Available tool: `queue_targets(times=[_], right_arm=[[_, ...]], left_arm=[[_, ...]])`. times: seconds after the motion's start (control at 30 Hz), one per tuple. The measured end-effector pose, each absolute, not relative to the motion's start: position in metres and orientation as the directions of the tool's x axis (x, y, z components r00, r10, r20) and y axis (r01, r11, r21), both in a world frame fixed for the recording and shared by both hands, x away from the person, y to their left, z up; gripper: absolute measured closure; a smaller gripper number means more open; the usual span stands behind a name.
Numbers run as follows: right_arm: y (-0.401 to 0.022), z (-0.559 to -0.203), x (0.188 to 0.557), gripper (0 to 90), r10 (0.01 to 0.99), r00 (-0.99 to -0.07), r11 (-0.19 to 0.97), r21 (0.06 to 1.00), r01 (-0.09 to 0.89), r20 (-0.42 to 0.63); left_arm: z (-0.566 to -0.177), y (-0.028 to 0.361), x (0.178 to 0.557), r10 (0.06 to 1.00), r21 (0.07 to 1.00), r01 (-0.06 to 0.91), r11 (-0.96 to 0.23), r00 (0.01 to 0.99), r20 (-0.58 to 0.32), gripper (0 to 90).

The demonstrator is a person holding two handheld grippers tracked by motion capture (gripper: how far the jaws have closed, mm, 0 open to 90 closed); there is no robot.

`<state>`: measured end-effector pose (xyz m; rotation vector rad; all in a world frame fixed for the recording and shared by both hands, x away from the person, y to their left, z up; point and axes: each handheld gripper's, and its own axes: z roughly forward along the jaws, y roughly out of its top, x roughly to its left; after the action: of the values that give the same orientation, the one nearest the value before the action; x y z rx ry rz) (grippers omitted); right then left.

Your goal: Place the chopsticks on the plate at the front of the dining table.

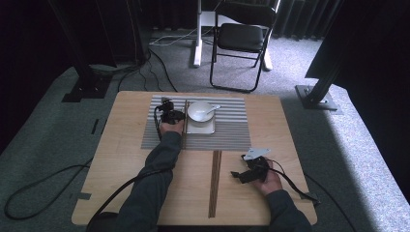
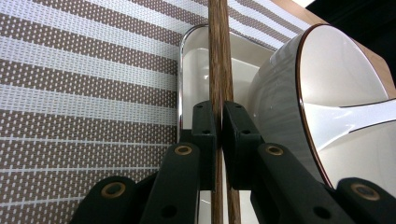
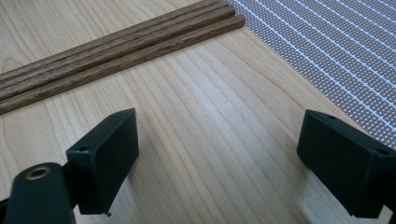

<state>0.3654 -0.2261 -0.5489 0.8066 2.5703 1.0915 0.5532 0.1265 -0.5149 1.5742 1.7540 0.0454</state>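
The left gripper (image 2: 218, 126) is clamped on a pair of chopsticks (image 2: 219, 56) over the striped placemat (image 2: 84, 84), the white bowl (image 2: 336, 84) just to its right. The right gripper (image 3: 217, 158) rests with jaws spread wide and nothing in them; more chopsticks (image 3: 116, 51) lie ahead of it on the table (image 3: 201, 130), seemingly yet to be placed.

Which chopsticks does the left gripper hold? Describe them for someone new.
On the wooden table lies a striped placemat with a white bowl on a small tray. The held chopsticks lie on that mat just left of the bowl, pinched by the left gripper. The other chopsticks lie on bare wood.
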Motion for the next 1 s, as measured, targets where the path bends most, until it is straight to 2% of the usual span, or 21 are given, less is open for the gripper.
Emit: queue_targets(times=[1.0], right_arm=[[-0.2262, -0.5489, 0.3654, 12.0, 0.571, -0.821, 0.570, 0.720, 0.396, 0.000]], left_arm=[[-0.5140, 0.1229, 0.5529, 0.850, 0.493, 0.833, 0.253, 0.052, -0.524, 82.2]])
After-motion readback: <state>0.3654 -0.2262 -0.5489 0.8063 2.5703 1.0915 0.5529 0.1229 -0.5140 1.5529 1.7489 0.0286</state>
